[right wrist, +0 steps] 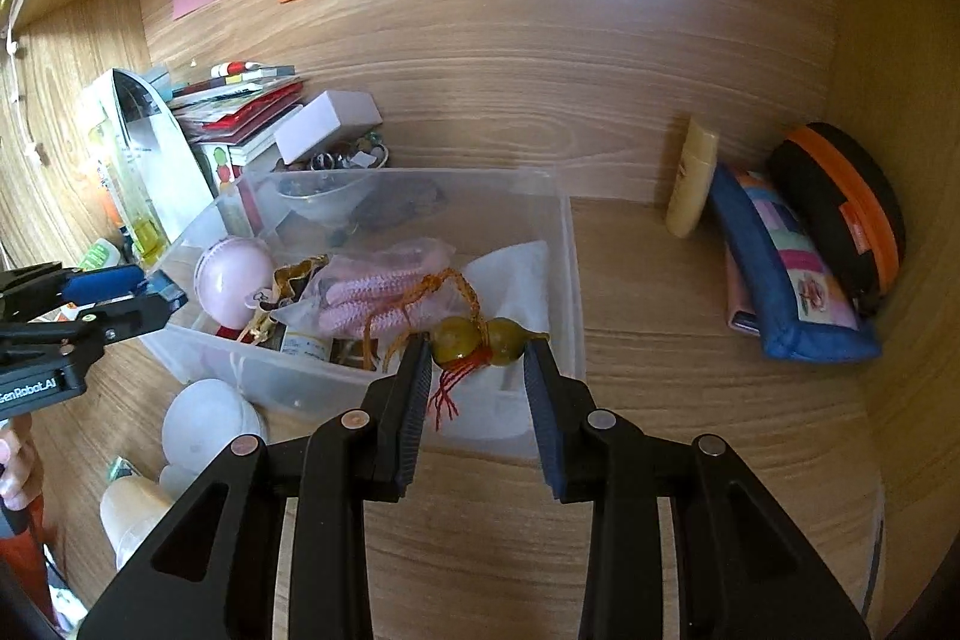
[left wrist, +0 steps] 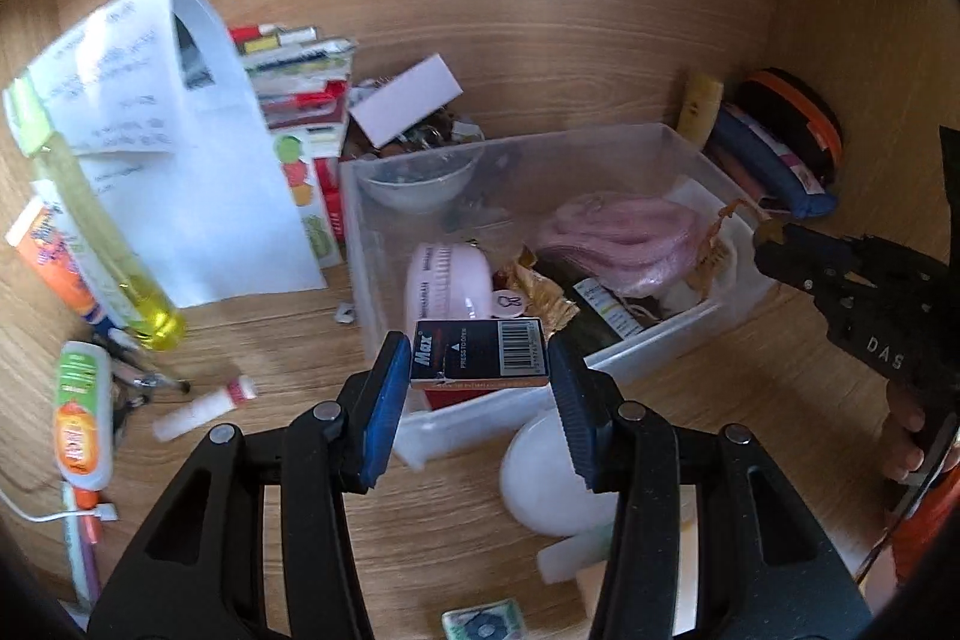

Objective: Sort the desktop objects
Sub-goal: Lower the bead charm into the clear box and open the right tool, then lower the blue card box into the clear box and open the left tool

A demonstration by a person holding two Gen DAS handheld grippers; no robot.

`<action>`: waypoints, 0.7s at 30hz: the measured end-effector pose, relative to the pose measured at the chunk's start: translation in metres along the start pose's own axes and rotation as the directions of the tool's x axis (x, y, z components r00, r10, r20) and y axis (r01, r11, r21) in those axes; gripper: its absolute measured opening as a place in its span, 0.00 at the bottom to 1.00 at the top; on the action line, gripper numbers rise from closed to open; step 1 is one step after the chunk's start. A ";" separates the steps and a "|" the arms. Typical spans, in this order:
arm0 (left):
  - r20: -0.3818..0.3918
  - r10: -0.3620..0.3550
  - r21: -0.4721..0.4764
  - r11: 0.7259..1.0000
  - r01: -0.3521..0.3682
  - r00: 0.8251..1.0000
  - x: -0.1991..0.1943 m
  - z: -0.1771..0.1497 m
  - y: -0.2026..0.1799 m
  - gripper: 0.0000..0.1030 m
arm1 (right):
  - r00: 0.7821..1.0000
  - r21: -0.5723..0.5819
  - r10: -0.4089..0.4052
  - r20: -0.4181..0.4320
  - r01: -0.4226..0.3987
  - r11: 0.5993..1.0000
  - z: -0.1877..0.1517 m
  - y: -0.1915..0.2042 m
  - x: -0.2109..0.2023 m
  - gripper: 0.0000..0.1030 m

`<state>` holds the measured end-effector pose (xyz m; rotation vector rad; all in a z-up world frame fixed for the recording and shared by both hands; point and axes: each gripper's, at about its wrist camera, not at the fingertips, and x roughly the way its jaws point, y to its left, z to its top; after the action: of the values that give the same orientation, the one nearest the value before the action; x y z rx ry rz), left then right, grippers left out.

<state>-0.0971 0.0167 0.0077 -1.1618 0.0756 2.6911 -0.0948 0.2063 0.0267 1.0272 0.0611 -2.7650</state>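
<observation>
My left gripper [left wrist: 480, 358] is shut on a small dark Max staple box [left wrist: 480, 353] and holds it over the near edge of the clear plastic bin [left wrist: 660, 340]. My right gripper [right wrist: 478, 349] is shut on an olive gourd charm [right wrist: 480, 338] with orange cord and red tassel, over the bin's [right wrist: 570, 244] near right corner. The bin holds a pink round case [right wrist: 233, 274], pink knitted items in a bag [right wrist: 384, 286], a gold wrapper and a clear bowl [right wrist: 321, 196]. The right gripper shows in the left wrist view [left wrist: 774, 238]; the left one shows in the right wrist view [right wrist: 174, 295].
Left of the bin lie a yellow tube [left wrist: 102, 232], white papers [left wrist: 180, 172], stacked booklets [left wrist: 300, 100], glue sticks and a small white tube [left wrist: 204, 406]. A white dome [left wrist: 552, 472] sits in front. A blue pouch [right wrist: 786, 274], black-orange case [right wrist: 840, 214] and cream bottle [right wrist: 693, 175] stand right.
</observation>
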 end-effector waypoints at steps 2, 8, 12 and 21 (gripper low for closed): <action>0.000 0.001 -0.006 1.000 -0.001 1.000 0.003 0.001 0.001 0.46 | 1.000 0.000 0.004 -0.001 -0.004 1.000 0.001 -0.001 0.003 0.28; -0.004 -0.020 -0.022 1.000 0.020 1.000 0.008 0.000 0.005 0.46 | 1.000 0.004 0.011 -0.005 -0.011 1.000 0.004 -0.003 0.010 0.29; -0.005 -0.006 -0.013 1.000 0.006 1.000 0.008 0.000 0.003 0.46 | 1.000 -0.011 -0.003 -0.010 0.003 1.000 0.006 0.000 0.012 0.29; 0.003 -0.027 -0.017 0.999 0.027 1.000 -0.010 -0.005 0.000 0.67 | 1.000 -0.050 0.017 -0.001 -0.017 0.999 0.006 0.008 -0.002 0.66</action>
<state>-0.0870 0.0147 0.0117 -1.1562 0.0368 2.6749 -0.0955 0.1985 0.0329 1.0110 0.1198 -2.7335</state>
